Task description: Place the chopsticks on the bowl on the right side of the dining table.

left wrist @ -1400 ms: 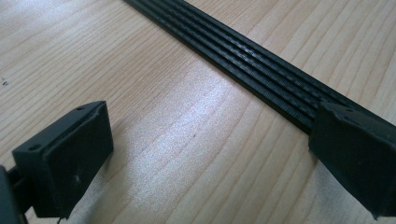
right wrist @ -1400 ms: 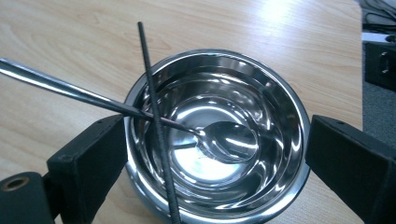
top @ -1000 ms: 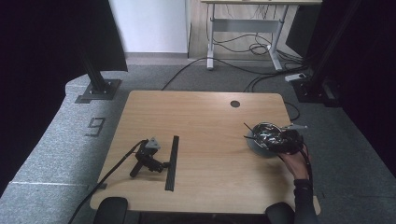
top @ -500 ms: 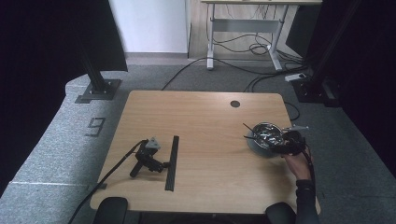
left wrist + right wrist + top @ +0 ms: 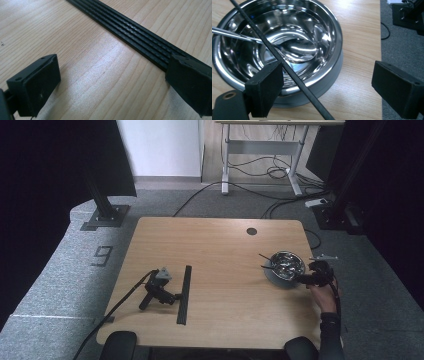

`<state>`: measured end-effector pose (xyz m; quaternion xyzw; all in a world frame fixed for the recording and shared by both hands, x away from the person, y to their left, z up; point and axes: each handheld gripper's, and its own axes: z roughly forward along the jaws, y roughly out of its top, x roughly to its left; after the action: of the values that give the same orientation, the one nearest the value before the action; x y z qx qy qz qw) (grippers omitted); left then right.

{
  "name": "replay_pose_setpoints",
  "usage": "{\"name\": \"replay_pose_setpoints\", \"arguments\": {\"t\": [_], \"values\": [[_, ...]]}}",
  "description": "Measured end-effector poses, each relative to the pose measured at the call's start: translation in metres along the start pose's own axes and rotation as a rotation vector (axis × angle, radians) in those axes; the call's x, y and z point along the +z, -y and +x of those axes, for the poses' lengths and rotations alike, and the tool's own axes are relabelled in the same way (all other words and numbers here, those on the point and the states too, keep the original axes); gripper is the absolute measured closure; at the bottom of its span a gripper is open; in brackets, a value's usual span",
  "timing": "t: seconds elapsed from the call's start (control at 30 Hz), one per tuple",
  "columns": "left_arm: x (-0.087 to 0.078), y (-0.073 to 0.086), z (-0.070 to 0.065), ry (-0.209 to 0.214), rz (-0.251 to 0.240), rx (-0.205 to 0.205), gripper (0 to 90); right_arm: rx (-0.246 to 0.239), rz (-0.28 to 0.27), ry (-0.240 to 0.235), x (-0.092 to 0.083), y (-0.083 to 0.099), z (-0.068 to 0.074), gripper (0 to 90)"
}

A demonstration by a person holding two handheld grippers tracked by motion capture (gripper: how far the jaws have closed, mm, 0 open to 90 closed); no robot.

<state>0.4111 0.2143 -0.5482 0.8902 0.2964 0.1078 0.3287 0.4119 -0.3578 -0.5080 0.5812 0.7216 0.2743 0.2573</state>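
The wooden table [image 5: 220,250] is nearly bare, and by the look of it the work is at an early or in-between stage: the steel bowl [image 5: 285,265] sits near the right edge with a spoon [image 5: 242,37] and a thin black rod [image 5: 287,67] resting in it, and nothing is lifted. The right gripper [image 5: 314,276], held in the person's hand [image 5: 325,295], hovers just beside the bowl's near rim, its jaws spread wide and gripping nothing; the rod passes just in front of one jaw, though I cannot tell whether they touch. I'd guess what remains is to close on the rod or the rim. Well apart, the left gripper [image 5: 159,291] lies unattended on the wood, jaws likewise spread, just beside a long black ribbed strip [image 5: 183,294].
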Motion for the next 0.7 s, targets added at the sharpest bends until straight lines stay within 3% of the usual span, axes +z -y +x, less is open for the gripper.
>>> {"name": "replay_pose_setpoints", "arguments": {"t": [0.37, 0.7], "values": [[0.000, 0.000, 0.000, 0.001, 0.000, 0.000, 0.0, 0.042, -0.023, 0.024, -0.002, 0.002, -0.012, 10.2], [0.000, 0.000, 0.000, 0.001, -0.001, 0.000, 0.0, 0.073, -0.041, 0.073, -0.003, 0.003, -0.023, 9.5]]}}
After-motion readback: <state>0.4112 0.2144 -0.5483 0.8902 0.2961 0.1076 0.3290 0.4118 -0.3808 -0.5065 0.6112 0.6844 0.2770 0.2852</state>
